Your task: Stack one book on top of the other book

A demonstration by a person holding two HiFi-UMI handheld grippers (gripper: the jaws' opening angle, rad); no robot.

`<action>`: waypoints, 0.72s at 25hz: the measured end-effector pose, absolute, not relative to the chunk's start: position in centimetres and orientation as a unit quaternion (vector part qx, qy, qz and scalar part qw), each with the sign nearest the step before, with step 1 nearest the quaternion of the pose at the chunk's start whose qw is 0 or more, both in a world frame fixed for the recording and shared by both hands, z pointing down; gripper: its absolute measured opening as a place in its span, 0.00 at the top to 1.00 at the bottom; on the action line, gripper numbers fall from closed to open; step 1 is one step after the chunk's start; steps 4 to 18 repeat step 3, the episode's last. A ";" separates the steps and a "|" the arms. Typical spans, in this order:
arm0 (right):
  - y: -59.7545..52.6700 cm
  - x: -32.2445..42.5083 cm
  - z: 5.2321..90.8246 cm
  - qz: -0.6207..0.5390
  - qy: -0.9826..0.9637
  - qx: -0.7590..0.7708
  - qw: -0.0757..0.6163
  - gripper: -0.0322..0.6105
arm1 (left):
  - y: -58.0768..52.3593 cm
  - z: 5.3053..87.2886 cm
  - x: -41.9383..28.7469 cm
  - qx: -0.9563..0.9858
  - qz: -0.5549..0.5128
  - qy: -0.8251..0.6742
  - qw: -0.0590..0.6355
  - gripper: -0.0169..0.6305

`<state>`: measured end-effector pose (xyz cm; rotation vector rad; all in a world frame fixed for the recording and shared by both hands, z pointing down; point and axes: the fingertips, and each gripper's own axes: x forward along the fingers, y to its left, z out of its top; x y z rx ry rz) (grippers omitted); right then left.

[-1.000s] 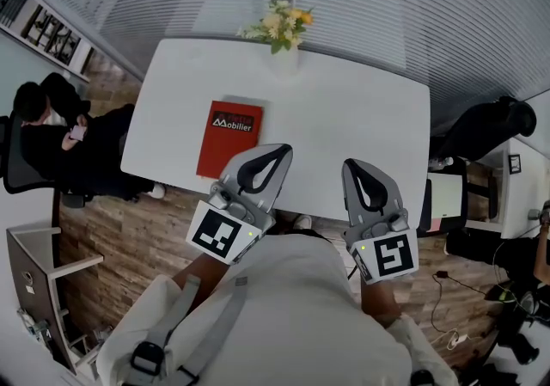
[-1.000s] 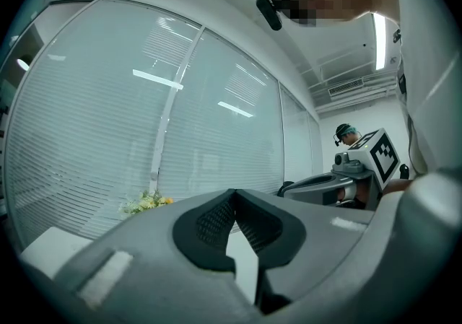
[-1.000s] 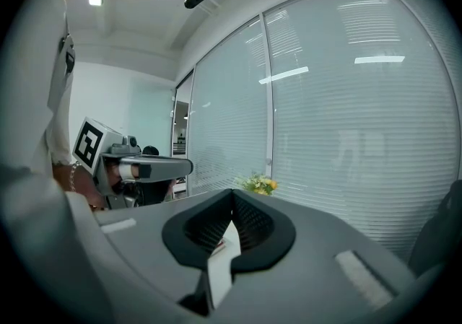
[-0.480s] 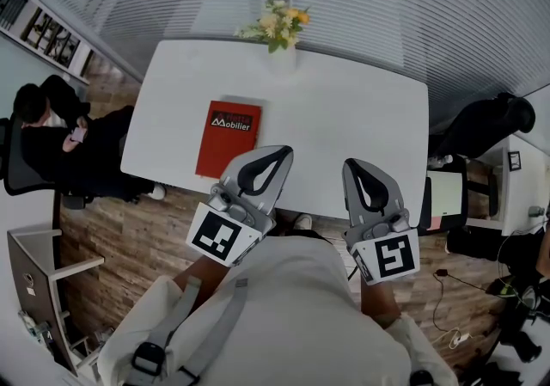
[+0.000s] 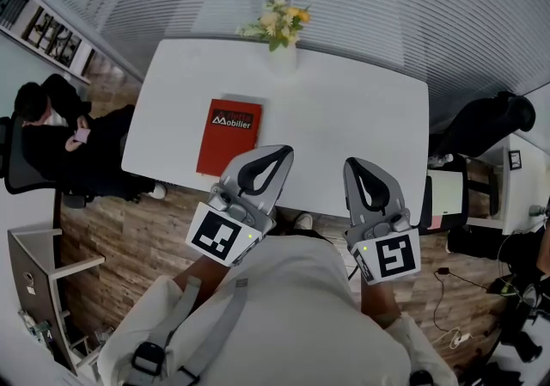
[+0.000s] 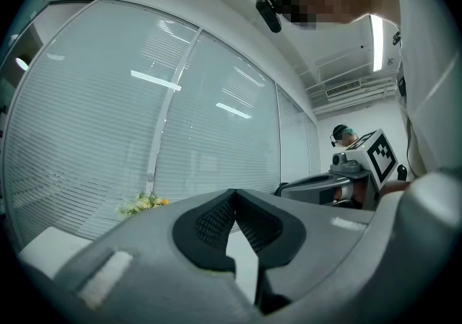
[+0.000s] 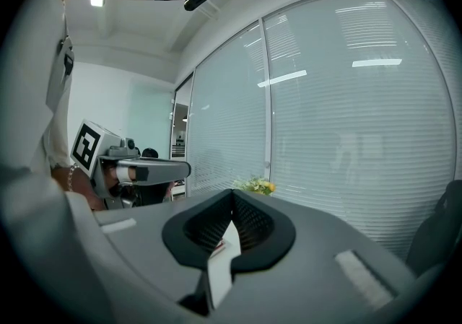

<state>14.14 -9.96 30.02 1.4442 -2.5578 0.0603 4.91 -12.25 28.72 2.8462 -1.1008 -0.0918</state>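
The red book (image 5: 229,137) lies flat by the table's (image 5: 344,109) left edge, toward its near-left corner. Only one cover shows, and I cannot tell whether a second book lies beneath it. The left gripper (image 5: 280,152) and the right gripper (image 5: 355,166) hover over the near edge, jaws pressed together and empty, probably just parked and reaching for nothing. Flowers (image 5: 277,23) stand at the far edge.

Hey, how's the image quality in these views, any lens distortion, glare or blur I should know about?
Head view: heavy fisheye bows the white table and blinds; light is even, red book sharp. Left gripper view: dark round vignette, bright reflected streaks on the glass wall. Right gripper view: same vignette and streaks; flowers small but clear.
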 end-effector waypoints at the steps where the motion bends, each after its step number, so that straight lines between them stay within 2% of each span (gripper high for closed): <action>1: -9.9 14.1 30.0 0.020 -0.866 0.488 0.102 0.95 | -12.2 28.7 4.9 0.931 -0.030 -0.360 0.044 0.97; 18: -9.8 14.0 29.8 0.016 -0.868 0.487 0.099 0.95 | -12.0 28.7 5.0 0.932 -0.030 -0.360 0.044 0.97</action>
